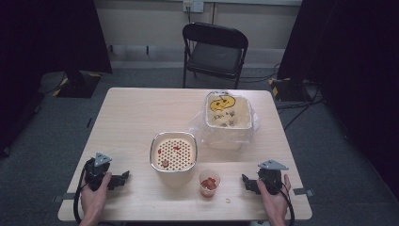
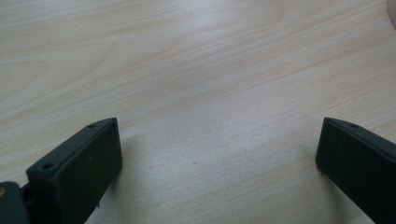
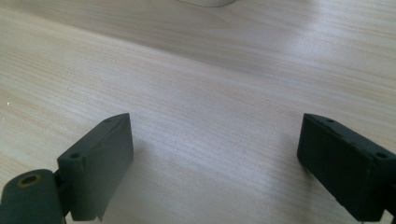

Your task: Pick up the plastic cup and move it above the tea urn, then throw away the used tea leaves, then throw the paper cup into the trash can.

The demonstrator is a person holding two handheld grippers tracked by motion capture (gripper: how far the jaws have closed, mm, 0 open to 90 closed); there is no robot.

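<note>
A white strainer bowl (image 1: 173, 151) with a perforated insert holds a few red bits at the table's near middle. A small clear cup (image 1: 209, 183) with red pieces stands just to its right front. Behind, a white bin (image 1: 228, 113) lined with a clear bag holds yellow peel. My left gripper (image 1: 123, 178) rests open at the near left, with bare wood between its black jaws, as the left gripper view (image 2: 217, 154) confirms. My right gripper (image 1: 246, 181) rests open at the near right over bare wood (image 3: 215, 154).
A small scrap (image 1: 228, 200) lies on the light wooden table (image 1: 136, 113) near the front edge, right of the cup. A black folding chair (image 1: 214, 52) stands beyond the far edge. Dark curtains flank the room; cables (image 1: 296, 101) run on the grey floor at right.
</note>
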